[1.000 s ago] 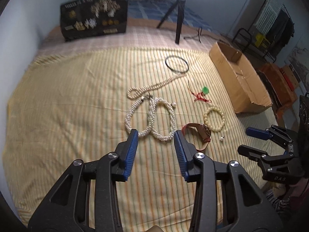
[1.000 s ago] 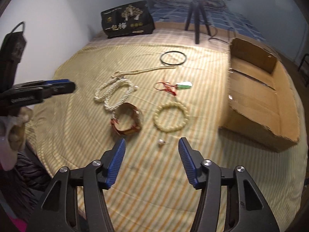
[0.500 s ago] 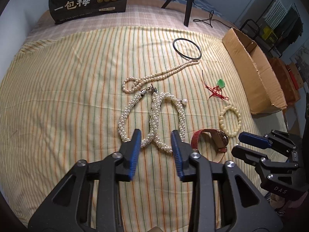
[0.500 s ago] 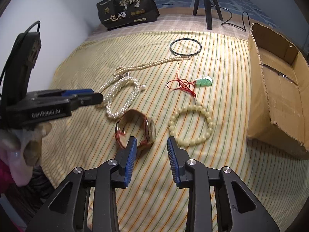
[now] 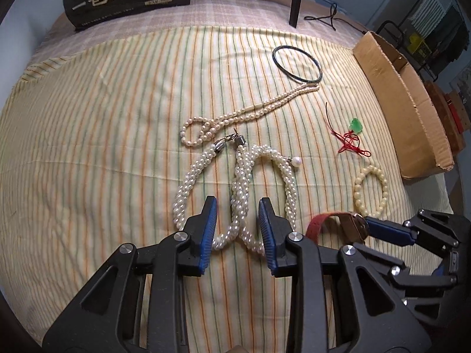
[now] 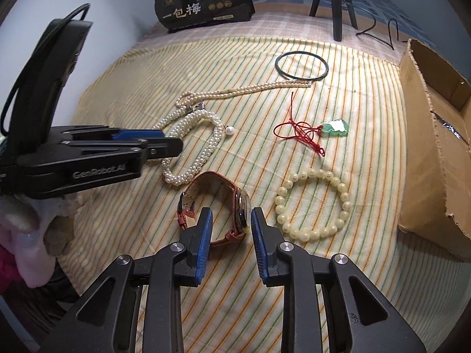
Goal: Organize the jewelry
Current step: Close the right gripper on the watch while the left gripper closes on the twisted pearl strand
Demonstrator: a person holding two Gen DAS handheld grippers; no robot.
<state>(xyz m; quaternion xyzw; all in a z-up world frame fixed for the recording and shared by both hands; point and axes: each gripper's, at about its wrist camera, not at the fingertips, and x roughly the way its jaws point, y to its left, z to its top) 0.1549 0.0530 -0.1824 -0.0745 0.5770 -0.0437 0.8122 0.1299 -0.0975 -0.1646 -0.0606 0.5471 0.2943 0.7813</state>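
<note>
The open brown cardboard box (image 6: 435,147) sits at the right edge of the striped yellow bedspread (image 5: 88,117); its inside shows only bare cardboard, though its far end is cut off by the frame.

The jewelry lies loose on the cloth beside it. The left gripper (image 5: 238,229) hangs over the thick twisted pearl rope necklace (image 5: 238,194) with its blue pads narrowly apart — a strand runs between them, with a gap on each side. The right gripper (image 6: 230,232) has its jaws closing around the red-strapped wristwatch (image 6: 223,206); the watch case stands between the pads, but whether they touch it I cannot tell.

Just beside the watch lies the cream round-bead bracelet (image 6: 312,203). Beyond it are the green jade pendant on red cord (image 6: 334,128), the thin single-strand pearl necklace (image 5: 250,114) and the dark thin bangle (image 6: 301,66) at its far end.

Farther back, a black printed bag (image 6: 203,6) and black tripod legs (image 6: 335,3) — both partly cropped at the top.
</note>
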